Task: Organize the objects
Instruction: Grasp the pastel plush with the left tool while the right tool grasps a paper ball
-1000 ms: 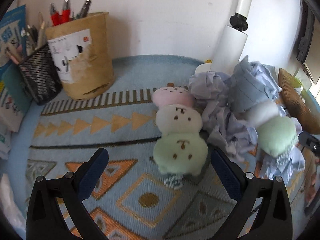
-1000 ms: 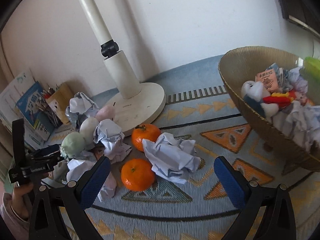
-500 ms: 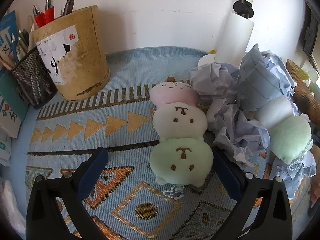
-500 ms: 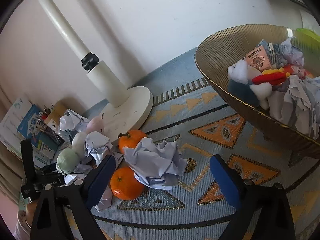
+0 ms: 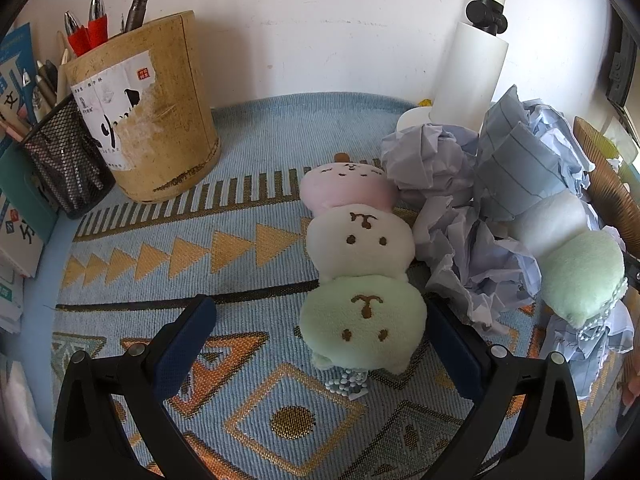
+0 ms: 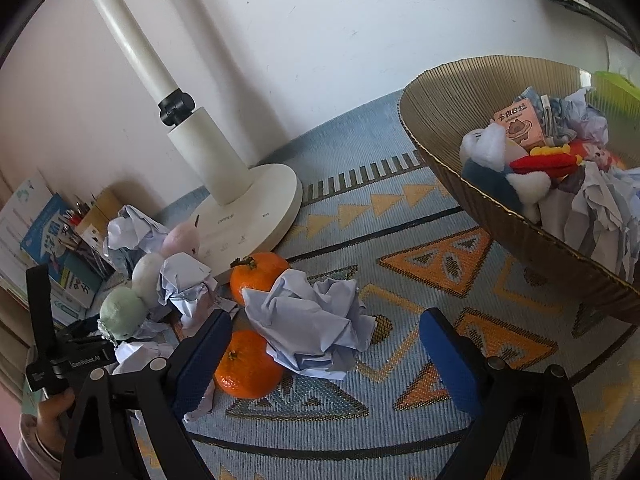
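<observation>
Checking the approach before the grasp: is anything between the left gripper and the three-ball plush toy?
Nothing visible. The left gripper is open around the plush toy's green end; crumpled paper crowds its right finger.

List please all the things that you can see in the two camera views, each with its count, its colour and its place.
plush toy: two, each pink, white and green; on the rug, one between the left fingers, the other right of the paper
crumpled paper: several, pale blue-white; around the toys, over the oranges, in the bowl
orange: two, orange; beside the paper ball
bowl: one, golden brown; right, holding toys, paper and a pink packet
lamp stand: one, cream; by the wall
pen holder: one tan, one black mesh beside it; left
books: a few, blue-white; far left
rug: one, blue with orange patterns
left gripper: open
right gripper: open
</observation>
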Available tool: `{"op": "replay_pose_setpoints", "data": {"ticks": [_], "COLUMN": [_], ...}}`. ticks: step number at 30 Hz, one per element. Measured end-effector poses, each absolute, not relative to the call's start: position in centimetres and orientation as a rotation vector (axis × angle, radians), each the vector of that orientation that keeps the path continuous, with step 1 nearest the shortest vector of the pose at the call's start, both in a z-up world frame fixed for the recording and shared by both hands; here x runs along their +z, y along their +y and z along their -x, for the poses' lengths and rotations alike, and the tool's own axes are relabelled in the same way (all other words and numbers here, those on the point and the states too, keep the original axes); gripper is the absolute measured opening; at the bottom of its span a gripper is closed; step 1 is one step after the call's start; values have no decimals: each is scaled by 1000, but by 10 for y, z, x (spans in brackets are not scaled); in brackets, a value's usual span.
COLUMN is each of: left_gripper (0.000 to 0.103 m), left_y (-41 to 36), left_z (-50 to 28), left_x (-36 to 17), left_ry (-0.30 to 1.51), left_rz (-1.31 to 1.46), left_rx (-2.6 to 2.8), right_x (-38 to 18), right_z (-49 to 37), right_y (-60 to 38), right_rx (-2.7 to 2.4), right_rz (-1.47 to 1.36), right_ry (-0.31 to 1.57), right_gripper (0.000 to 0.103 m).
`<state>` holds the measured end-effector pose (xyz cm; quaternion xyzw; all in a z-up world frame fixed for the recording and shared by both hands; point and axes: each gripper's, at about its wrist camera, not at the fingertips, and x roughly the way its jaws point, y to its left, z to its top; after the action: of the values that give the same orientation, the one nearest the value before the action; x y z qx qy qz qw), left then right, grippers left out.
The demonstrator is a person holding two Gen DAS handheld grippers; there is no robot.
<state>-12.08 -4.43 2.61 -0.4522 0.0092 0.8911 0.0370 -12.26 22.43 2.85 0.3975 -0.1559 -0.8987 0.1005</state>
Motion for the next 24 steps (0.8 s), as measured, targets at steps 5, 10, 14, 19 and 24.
{"op": "replay_pose_setpoints", "data": {"ticks": [5, 10, 14, 19, 24], "left_gripper": [102, 87, 41, 41, 41], "left_y": [-43, -46, -58, -65, -76], "left_z": [123, 117, 104, 82, 63], "left_x": [26, 31, 40, 54, 65], "left_ry": [28, -20, -108, -112, -66], "left_rz": [1389, 1339, 1248, 1132, 985], "left_rx": [2735, 2708, 2726, 2804, 2880], "right_x": [29, 28, 34, 43, 50], "right_z": [122, 120, 114, 109, 101], "right_y": [224, 230, 230, 230, 234], "right_rx": [-2659, -2631, -2643, -2676, -2687], "right_rz": [-1178, -1143, -1077, -1014, -936], "right_ry": [-454, -520, -521, -513, -536], "right_gripper": [95, 49, 46, 46, 46]}}
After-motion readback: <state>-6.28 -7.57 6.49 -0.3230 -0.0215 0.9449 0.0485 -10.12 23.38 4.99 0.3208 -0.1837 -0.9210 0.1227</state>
